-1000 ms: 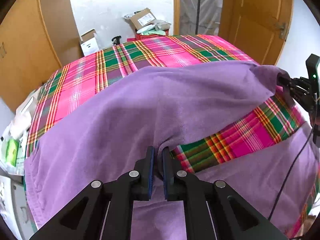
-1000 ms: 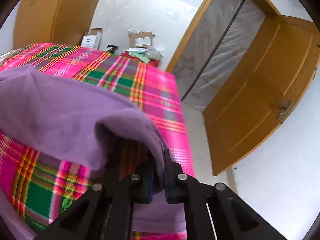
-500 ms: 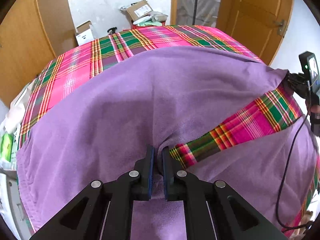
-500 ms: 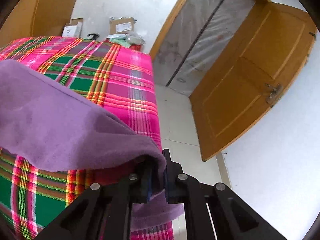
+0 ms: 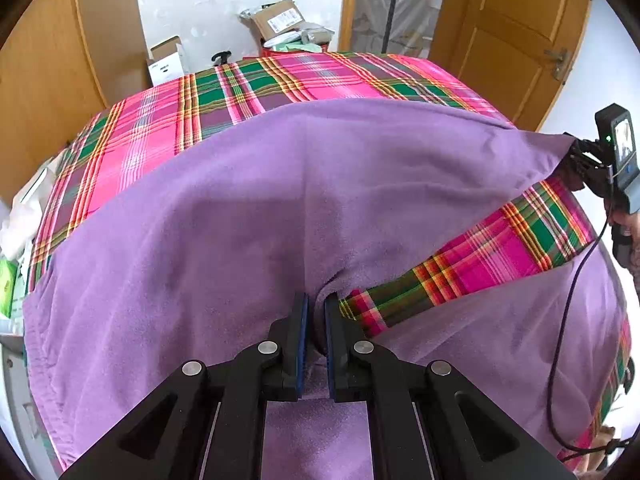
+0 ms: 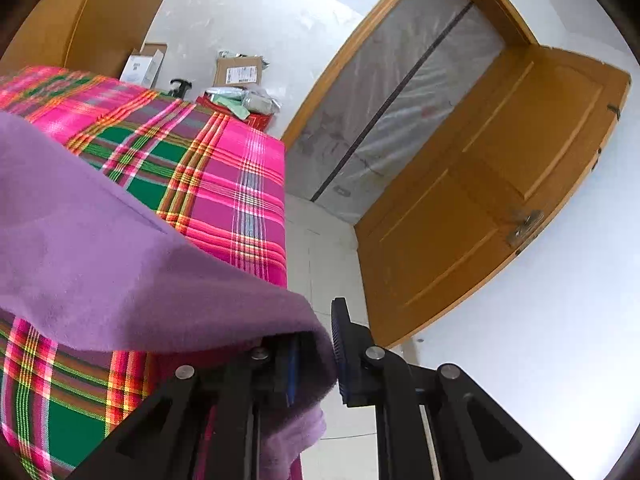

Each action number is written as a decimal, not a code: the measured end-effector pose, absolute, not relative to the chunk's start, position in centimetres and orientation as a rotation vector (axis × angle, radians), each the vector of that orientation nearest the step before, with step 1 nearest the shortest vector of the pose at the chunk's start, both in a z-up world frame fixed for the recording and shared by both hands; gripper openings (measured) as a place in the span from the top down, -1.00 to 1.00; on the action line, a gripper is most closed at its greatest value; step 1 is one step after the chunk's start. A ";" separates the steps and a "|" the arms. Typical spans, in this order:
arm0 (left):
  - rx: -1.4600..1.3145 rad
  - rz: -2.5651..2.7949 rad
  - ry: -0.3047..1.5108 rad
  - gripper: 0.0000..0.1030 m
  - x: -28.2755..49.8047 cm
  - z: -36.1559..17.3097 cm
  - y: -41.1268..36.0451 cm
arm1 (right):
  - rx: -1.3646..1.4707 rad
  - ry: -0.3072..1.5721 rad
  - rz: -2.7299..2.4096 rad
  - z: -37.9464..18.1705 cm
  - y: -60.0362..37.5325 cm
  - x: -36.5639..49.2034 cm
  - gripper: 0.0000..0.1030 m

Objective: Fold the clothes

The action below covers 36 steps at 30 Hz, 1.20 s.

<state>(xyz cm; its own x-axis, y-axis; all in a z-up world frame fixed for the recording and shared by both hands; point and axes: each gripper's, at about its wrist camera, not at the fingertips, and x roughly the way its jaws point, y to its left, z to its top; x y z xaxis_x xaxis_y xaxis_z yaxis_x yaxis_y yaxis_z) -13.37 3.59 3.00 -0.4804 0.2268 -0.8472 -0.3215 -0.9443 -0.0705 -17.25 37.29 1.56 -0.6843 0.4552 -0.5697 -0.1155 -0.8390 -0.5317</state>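
Purple cloth (image 5: 240, 216) draped over plaid-covered bed (image 5: 152, 148), near edge lifted and carried over. Left hand-held gripper (image 5: 314, 336) clamped tight on edge. Right hand-held gripper (image 6: 316, 352) spread apart, cloth corner only draped over one finger: could slip off, leaving fold skewed.

The left gripper (image 5: 314, 320) points forward and slightly down, its two blue-padded fingers (image 5: 301, 340) drawn close together with a pinch of purple cloth (image 5: 280, 208) between them. The right gripper (image 6: 314, 354) stands with its jaws parted; the cloth drapes over its left finger, so it seems loose rather than clamped. A hand (image 5: 632, 226) holds the right gripper's handle.
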 end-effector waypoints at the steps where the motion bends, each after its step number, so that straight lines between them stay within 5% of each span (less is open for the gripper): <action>1: -1.383 2.453 0.131 0.85 -13.4 3.0 3.5 | -1.062 -0.672 2.522 1.2 37.5 -17.2 0.71; 12: -1.357 2.429 0.095 0.85 -12.6 4.3 2.9 | -0.993 -0.612 2.528 2.8 38.9 -16.9 0.71; 23: -1.387 2.357 0.125 0.85 -12.4 3.7 3.3 | -1.241 -0.597 2.378 -0.2 43.1 -16.0 0.72; 36: -1.395 2.334 0.164 0.85 -12.5 3.2 4.0 | -1.386 -0.095 2.189 2.2 49.5 -14.6 0.59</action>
